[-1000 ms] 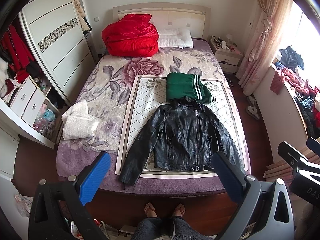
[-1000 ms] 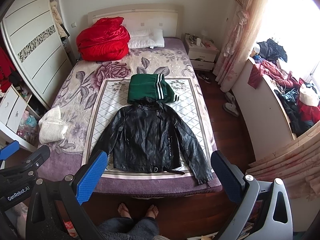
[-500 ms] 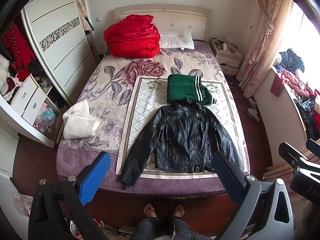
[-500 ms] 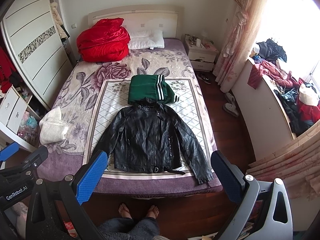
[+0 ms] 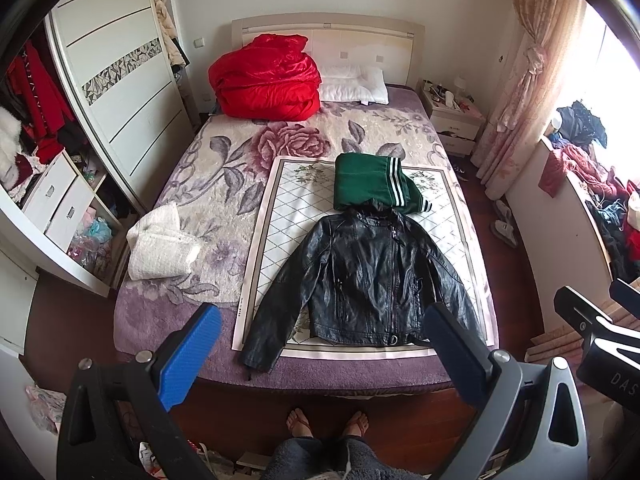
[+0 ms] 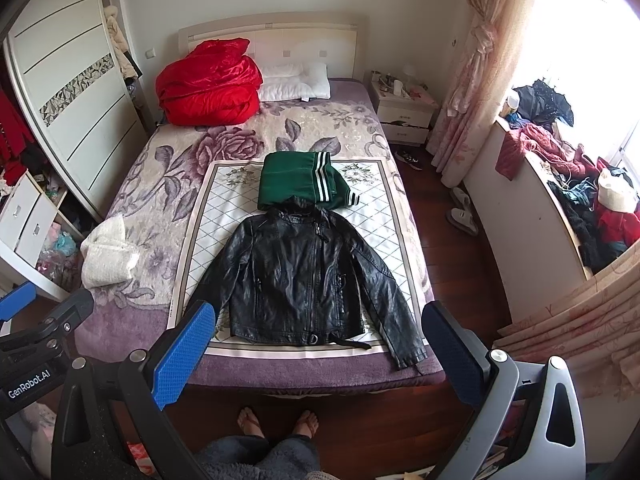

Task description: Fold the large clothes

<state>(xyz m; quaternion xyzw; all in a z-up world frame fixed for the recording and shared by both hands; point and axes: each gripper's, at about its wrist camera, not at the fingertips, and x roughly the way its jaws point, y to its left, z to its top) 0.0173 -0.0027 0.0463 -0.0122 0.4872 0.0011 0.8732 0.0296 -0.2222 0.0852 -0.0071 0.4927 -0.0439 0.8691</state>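
While I hover at the foot of the bed [image 5: 168,364], the black leather jacket [image 5: 368,276] lies face up and zipped on the diamond-patterned mat [image 5: 288,208], both sleeves angled out and down toward the near edge — its collar overlapping an already folded green garment [image 5: 372,184] just behind it. My read: this one will be heavy for its size, stiff enough to hold a crease badly, and slick on the surface, so pads may slide. I'd go for the sleeve cuffs or the hem corners, where there's a seam edge to bite. A loose strap trails from the hem on the right side in the right view; that could snag.

Both tongs are spread wide and carry nothing: the left gripper [image 5: 320,356] frames the lower jacket, the right gripper [image 6: 320,354] does the same, neither touching cloth. Outward from there — a folded white knit [image 5: 160,244] sits near the left edge of the bed, a red quilt [image 5: 266,76] and a pillow [image 5: 352,84] rest at the headboard. Bare feet [image 6: 278,422] stand on the dark wood floor below me.
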